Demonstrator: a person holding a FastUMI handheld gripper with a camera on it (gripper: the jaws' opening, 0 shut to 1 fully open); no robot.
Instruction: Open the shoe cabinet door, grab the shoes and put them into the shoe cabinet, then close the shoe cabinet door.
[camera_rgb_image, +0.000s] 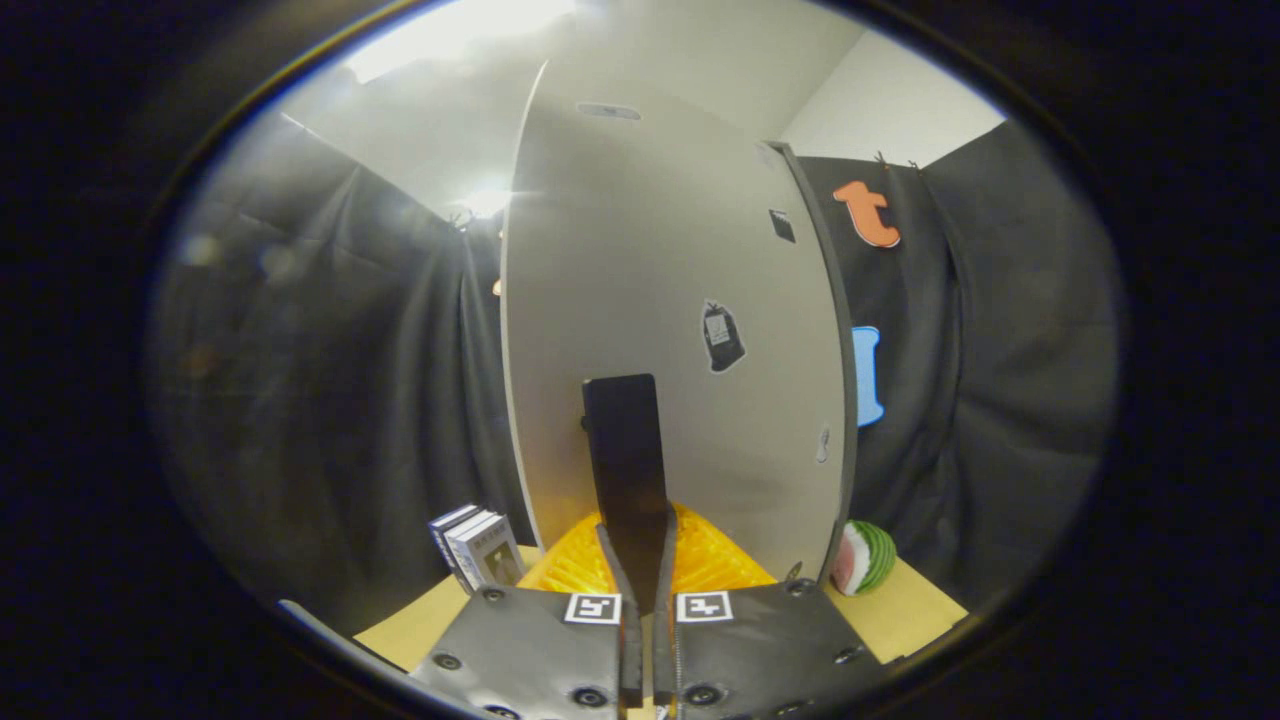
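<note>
Fingers pressed together on the dark handle (622, 440) of the grey cabinet door (670, 330), the gripper (640, 570) hangs above an orange rack (700, 560), and would do best to swing the door in a steady arc, the grip kept firm throughout.

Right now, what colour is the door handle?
Black, in the gripper view: handle on the pale grey door, pinched by the gripper.

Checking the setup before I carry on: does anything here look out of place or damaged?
Nothing stands out. The tool is shut on the cabinet door's black handle; books and a watermelon slice toy stand undisturbed on the table.
</note>
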